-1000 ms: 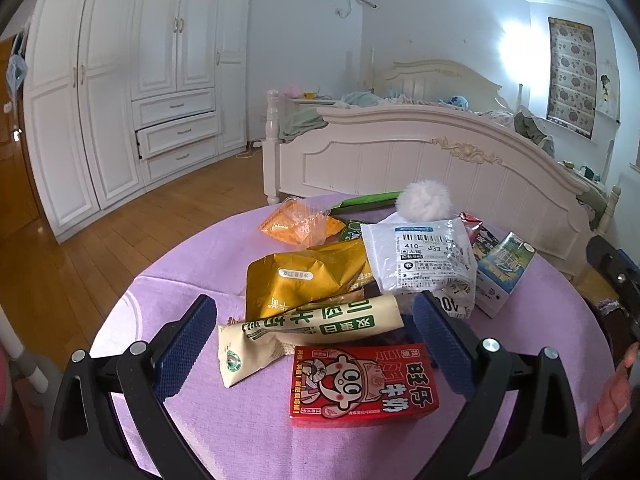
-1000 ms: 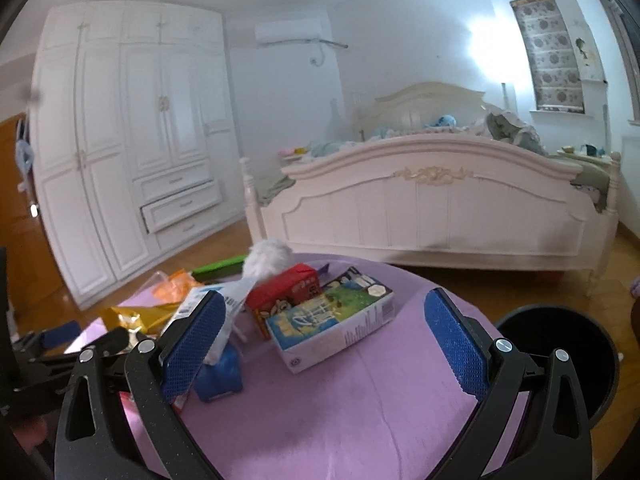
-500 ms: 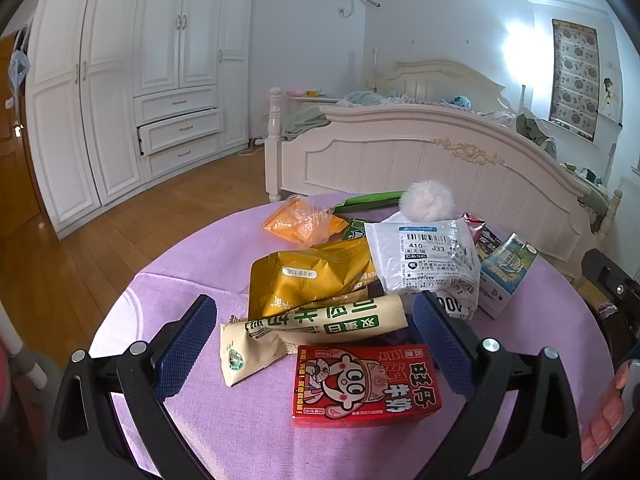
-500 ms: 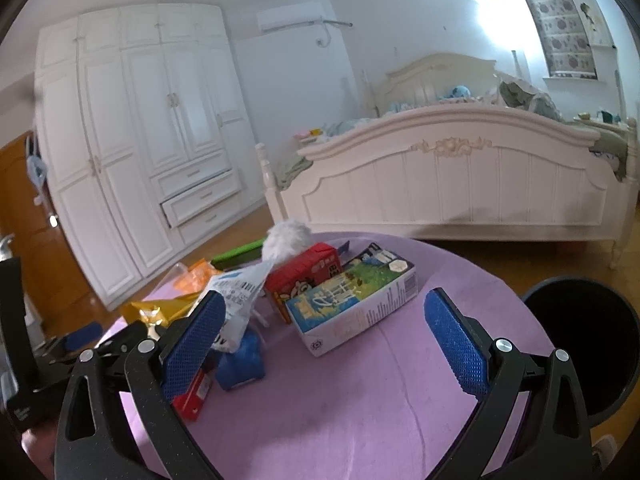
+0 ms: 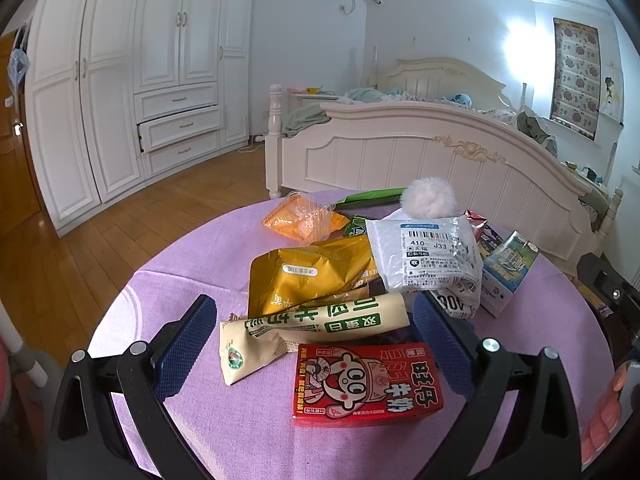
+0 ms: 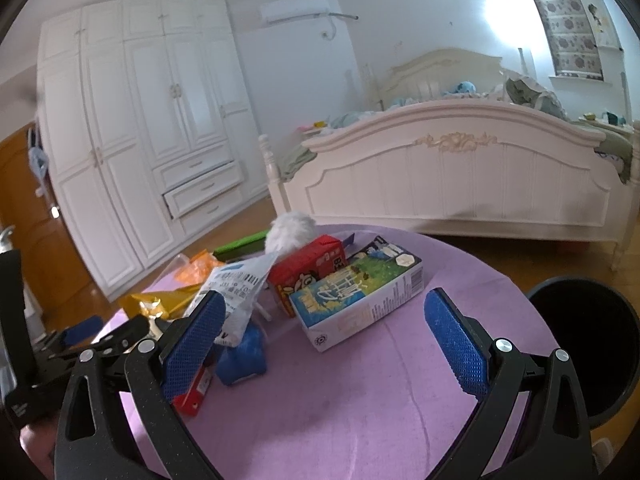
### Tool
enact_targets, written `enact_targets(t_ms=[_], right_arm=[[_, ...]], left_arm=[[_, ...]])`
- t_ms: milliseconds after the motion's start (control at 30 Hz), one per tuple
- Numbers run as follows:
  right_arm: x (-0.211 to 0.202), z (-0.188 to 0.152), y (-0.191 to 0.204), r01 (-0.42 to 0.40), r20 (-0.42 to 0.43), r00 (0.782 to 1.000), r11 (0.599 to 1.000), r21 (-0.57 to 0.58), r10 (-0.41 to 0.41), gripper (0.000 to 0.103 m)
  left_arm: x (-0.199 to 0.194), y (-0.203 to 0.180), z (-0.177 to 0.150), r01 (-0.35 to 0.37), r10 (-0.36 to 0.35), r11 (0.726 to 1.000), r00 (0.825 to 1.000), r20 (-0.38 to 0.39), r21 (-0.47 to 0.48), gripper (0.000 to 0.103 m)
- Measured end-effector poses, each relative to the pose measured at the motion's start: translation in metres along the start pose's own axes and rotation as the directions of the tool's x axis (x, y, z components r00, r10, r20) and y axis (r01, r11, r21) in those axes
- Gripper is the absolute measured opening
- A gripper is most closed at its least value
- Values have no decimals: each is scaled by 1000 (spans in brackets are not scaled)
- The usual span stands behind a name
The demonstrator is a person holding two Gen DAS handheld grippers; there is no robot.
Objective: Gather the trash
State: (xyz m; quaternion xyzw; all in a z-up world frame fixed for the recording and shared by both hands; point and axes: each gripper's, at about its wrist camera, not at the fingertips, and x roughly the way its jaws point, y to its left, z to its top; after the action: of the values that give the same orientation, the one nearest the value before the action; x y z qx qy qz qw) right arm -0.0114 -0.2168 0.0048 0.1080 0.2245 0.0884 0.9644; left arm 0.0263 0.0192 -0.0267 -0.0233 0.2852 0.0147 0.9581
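Trash lies in a pile on a round table with a purple cloth [image 5: 168, 300]. In the left wrist view my left gripper [image 5: 316, 332] is open, with a cream and green wrapper [image 5: 312, 326] and a flat red milk carton [image 5: 366, 384] between its fingers, neither one gripped. Behind them sit a gold bag [image 5: 312, 276], an orange plastic wrapper [image 5: 300, 220] and a white labelled pouch [image 5: 428, 256]. My right gripper [image 6: 324, 336] is open over bare cloth, just short of a blue-green milk carton [image 6: 360, 296] and a red carton [image 6: 308, 268]. A black bin [image 6: 592, 344] stands at the table's right.
A white fluffy ball [image 5: 428, 198] and a green packet [image 5: 372, 197] lie at the pile's far side. A crumpled blue piece [image 6: 244, 352] sits by my right gripper's left finger. A white bed [image 6: 460, 176] and wardrobes [image 5: 120, 92] stand beyond, over wood floor.
The right wrist view has swung left and dropped closer to the cartons, so the bin now sits further right. The left gripper has barely moved over the red carton.
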Motion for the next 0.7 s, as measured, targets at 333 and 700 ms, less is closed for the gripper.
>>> enact_targets(t_ms=[333,700], right_arm=[[3,1,-1,-4,-9,1000,1000,5,4,98],[6,0,-1,-14,-24,1000,1000,5,14,98]], left_arm=[[0,0,0,-5,5,1000,1000,-4,5,98],[2,3,0,0,0,1000,1000,-13,-12,98]])
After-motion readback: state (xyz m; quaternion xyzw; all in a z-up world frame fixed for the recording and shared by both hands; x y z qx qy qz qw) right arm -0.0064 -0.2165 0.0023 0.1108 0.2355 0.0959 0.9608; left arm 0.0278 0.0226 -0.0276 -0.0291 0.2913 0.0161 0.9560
